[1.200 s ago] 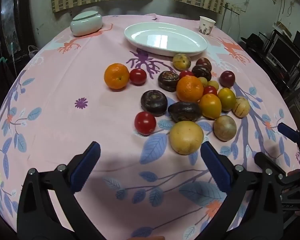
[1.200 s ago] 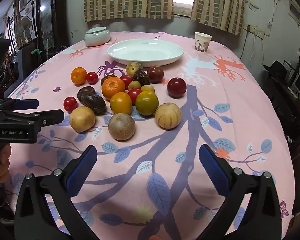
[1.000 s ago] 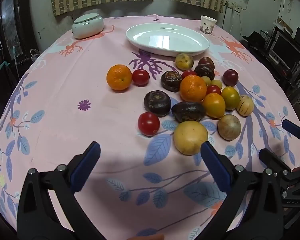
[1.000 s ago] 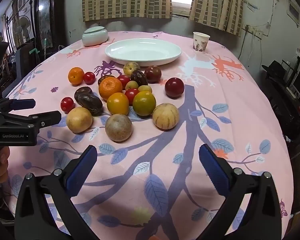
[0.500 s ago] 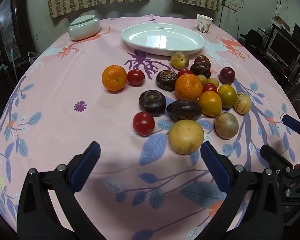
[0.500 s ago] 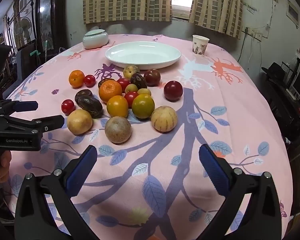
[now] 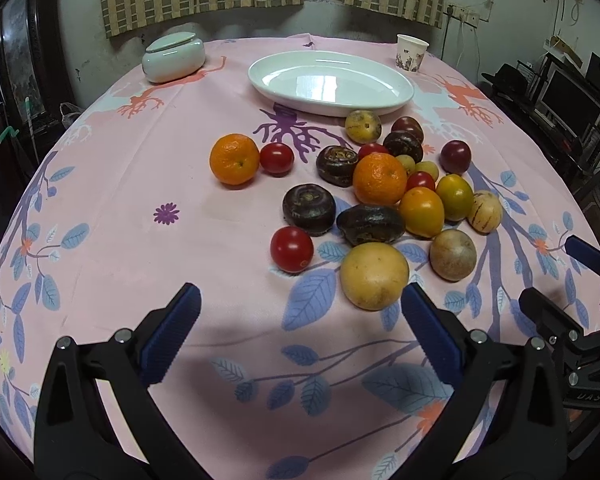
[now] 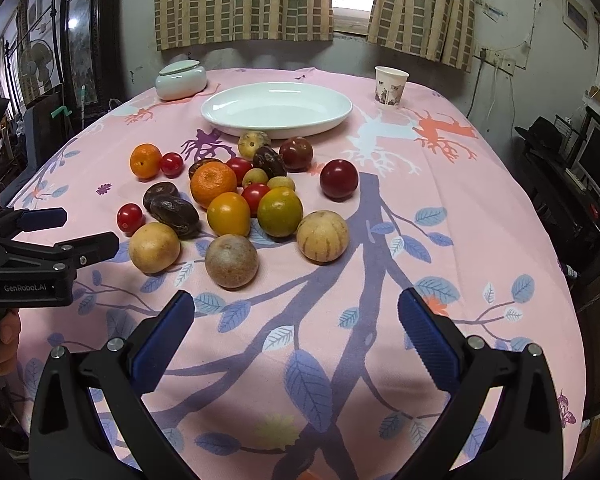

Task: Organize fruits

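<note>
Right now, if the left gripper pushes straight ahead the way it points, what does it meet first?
Probably the red cherry tomato, roughly centred ahead of the open left gripper; the big yellow fruit sits just right. Depth unclear.

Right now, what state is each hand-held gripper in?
Left hand-held gripper: open, holding nothing, above the tablecloth.
Right hand-held gripper: open, holding nothing.

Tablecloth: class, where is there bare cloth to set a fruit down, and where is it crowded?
Free: the cloth left of the lone orange, down to the left hand-held gripper; the cloth right of the dark red plum; the white plate is empty. Crowded: the pile from the plate's near rim to the big yellow fruit.
</note>
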The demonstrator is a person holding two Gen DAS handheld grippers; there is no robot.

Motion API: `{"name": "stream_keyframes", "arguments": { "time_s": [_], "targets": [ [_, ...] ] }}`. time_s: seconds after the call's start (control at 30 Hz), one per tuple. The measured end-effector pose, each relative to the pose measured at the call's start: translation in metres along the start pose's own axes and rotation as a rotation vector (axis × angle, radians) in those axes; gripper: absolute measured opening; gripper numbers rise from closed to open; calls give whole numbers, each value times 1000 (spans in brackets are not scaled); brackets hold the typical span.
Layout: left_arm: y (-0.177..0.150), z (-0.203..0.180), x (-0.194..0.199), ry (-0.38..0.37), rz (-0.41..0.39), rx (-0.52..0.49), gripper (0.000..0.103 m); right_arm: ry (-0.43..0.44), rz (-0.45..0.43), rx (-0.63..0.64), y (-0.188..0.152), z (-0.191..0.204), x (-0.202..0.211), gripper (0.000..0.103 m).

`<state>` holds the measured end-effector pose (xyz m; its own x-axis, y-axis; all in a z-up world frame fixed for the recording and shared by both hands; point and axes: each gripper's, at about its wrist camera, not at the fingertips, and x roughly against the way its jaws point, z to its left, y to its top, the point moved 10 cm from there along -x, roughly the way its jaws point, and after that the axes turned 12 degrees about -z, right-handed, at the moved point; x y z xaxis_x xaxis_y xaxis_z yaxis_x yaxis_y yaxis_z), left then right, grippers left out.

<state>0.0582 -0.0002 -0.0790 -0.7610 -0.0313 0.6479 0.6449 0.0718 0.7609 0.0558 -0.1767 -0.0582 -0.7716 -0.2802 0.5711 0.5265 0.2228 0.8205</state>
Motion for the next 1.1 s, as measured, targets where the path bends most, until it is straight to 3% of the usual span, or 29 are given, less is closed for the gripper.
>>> {"name": "stream_keyframes", "arguments": {
  "time_s": [1.1],
  "targets": [
    [-3, -1, 1, -8, 11, 5, 101, 0, 9, 1, -3, 0, -1, 102]
  ]
}}
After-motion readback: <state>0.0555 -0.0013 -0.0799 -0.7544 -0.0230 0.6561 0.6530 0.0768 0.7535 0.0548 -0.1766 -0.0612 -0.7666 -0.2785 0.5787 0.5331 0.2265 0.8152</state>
